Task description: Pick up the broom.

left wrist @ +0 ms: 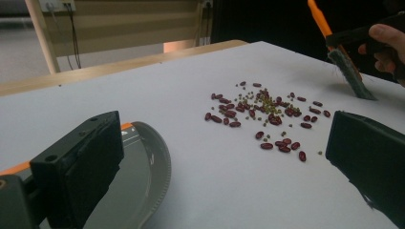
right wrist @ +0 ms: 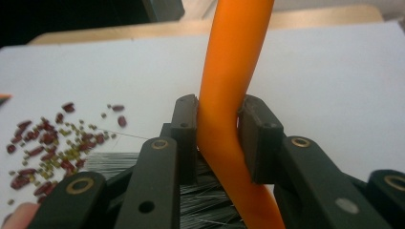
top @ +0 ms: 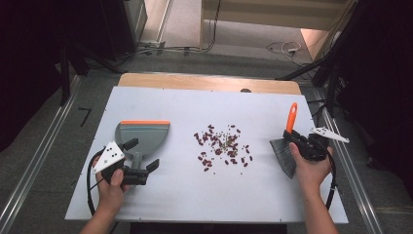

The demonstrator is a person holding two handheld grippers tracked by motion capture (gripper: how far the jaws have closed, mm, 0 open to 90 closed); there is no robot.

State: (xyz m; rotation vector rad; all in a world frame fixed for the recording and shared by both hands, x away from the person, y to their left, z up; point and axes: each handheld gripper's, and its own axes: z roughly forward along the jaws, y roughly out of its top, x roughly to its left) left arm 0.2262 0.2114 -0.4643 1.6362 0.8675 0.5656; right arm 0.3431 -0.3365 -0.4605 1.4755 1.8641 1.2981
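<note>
A scatter of dark red beans and small green ones (top: 223, 145) (left wrist: 265, 112) (right wrist: 43, 143) lies in the middle of the white board (top: 160, 200). To its left lies a grey dustpan (top: 142, 132) (left wrist: 143, 176) with an orange lip. My left gripper (top: 141, 155) (left wrist: 224, 157) is open, its jaws on either side of the dustpan's handle in the high view. At the right my right gripper (top: 296, 139) (right wrist: 217, 124) is shut on the orange handle of a brush (top: 291, 119) (right wrist: 234, 57) (left wrist: 351, 71). Its grey bristles (top: 285, 155) rest on the board right of the beans.
The white board lies on a wooden table whose far edge (top: 209, 82) shows beyond it. Metal rails (top: 34, 161) run along both sides on the floor. Cables (top: 285, 48) and dark stands sit behind the table.
</note>
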